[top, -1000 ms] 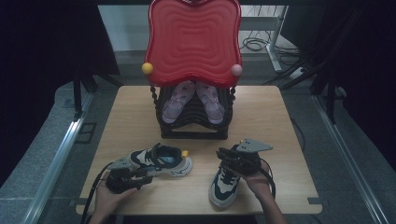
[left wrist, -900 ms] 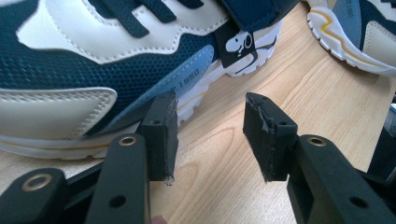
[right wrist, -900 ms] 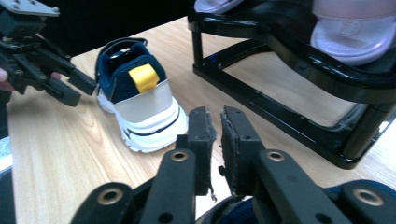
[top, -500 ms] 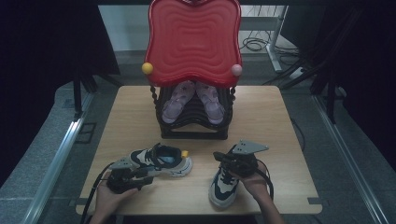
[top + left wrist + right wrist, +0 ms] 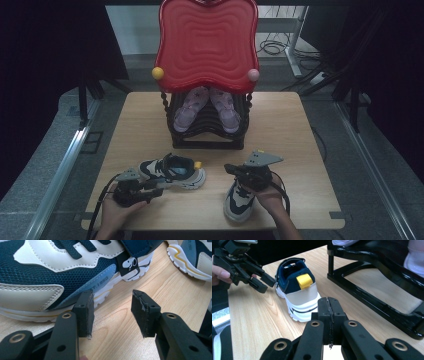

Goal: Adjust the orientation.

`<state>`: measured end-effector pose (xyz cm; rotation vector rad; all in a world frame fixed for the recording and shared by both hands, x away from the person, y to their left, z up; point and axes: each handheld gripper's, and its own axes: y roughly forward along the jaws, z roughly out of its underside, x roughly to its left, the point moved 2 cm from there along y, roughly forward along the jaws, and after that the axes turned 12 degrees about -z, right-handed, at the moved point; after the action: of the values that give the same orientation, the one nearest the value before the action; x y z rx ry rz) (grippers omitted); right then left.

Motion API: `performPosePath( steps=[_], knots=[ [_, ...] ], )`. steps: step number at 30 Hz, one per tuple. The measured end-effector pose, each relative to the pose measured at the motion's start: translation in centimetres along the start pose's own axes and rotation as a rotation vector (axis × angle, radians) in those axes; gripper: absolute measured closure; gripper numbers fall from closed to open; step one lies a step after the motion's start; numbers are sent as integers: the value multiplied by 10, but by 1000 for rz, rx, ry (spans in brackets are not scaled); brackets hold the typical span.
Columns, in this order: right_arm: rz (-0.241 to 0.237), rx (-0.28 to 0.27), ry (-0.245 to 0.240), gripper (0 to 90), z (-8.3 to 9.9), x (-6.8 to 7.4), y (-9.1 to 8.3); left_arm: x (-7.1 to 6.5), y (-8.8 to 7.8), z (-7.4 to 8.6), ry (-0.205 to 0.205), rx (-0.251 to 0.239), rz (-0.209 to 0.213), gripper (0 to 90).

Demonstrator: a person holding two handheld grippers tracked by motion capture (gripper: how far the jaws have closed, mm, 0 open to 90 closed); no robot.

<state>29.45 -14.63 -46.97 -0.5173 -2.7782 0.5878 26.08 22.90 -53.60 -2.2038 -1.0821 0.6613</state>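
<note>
Two navy, white and beige sneakers lie on the wooden table [image 5: 295, 145]. One sneaker [image 5: 175, 172] [image 5: 50, 270] lies on its side at the front left, showing a yellow heel tab [image 5: 304, 281]. My left gripper [image 5: 156, 188] [image 5: 112, 312] sits low beside it, open, with bare wood between the jaws and one fingertip [image 5: 86, 307] close to the sole. The other sneaker [image 5: 237, 202] [image 5: 195, 255] points toward the front edge. Above it my right gripper [image 5: 227, 169] [image 5: 329, 307] hovers, shut, pads pressed together with nothing seen between them.
A black shoe rack [image 5: 207, 137] [image 5: 374, 297] stands mid-table behind the sneakers, holding a pair of lilac shoes [image 5: 192, 105]. A red wavy panel [image 5: 207, 45] with a yellow and a pink knob rises above it. Cables lie on the floor behind the table.
The right gripper has drifted slightly left and nearer over its sneaker. The left gripper and both sneakers are where they were.
</note>
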Motion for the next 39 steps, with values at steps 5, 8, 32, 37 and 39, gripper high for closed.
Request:
performPosePath(
  steps=[5, 8, 32, 37, 39],
  knots=[
    [-10, 6, -17, 900, -6, 8, 6, 0, 0, 0, -3, -1, 0, 531],
    [-17, 10, -22, 900, -9, 11, 11, -1, -1, -1, 1, -1, 0, 530],
    [-19, 106, -40, 900, -59, 15, 77, 2, -21, -7, 0, -80, -11, 537],
    [-12, 139, -8, 900, -62, 5, 93, 5, -26, -8, -17, -101, -19, 540],
    [-9, 161, -4, 900, -62, 3, 99, 6, -27, -8, -22, -107, -22, 540]
  ],
)
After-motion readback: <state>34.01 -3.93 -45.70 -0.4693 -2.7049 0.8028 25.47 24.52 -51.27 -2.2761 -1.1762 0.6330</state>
